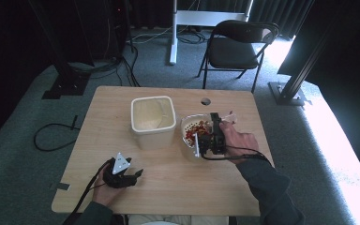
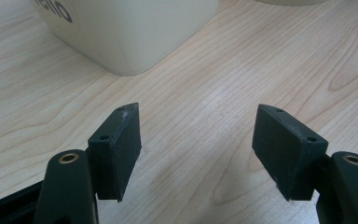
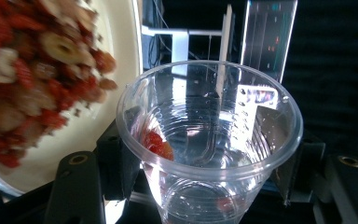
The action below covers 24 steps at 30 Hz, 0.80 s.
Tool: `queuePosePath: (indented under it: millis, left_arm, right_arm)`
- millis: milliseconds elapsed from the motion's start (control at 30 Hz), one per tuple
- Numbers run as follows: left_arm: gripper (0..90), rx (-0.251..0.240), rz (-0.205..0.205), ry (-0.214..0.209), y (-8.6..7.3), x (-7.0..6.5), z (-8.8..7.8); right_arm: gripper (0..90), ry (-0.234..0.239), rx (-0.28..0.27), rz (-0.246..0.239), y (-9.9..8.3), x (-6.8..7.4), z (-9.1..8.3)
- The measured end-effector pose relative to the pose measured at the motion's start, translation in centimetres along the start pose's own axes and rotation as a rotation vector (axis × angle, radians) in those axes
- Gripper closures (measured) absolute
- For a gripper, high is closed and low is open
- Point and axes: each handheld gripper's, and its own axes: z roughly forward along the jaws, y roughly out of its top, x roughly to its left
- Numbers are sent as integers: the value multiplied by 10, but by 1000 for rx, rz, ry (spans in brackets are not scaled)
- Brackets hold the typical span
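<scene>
- Over the table's right half, the right gripper (image 1: 214,133) holds a clear plastic cup (image 3: 209,140), jaws closed on its lower wall from either side; the mouth faces the right gripper view.
- Cup sits just beside, perhaps touching, a white container (image 1: 187,125) of red and pale dried bits; a couple of red pieces (image 3: 156,143) already lie inside the cup.
- Handling, judged: cup is thin-walled, very light, smooth. It will flex and crack under a hard squeeze and slip under a loose one. Best hold is low on the wall, as now, rim left free.
- Left gripper (image 2: 198,149) rests low over bare wood near the table's front, jaws partly apart, nothing between them.
- Empty cream tub (image 1: 153,119) stands mid-table, apart from both.
</scene>
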Motion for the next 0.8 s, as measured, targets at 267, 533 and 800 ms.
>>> queuePosePath:
  millis: [267,533,800]
  left_arm:
    - [332,1,-3,-3,0,-1,2]
    - [332,8,-1,-3,0,1,3]
    - [332,5,-2,-4,0,0,2]
  right_arm:
    - [348,8,17,47,-1,-3,3]
    - [347,20,19,43,1,2,5]
    - [347,18,3,21,6,3,3]
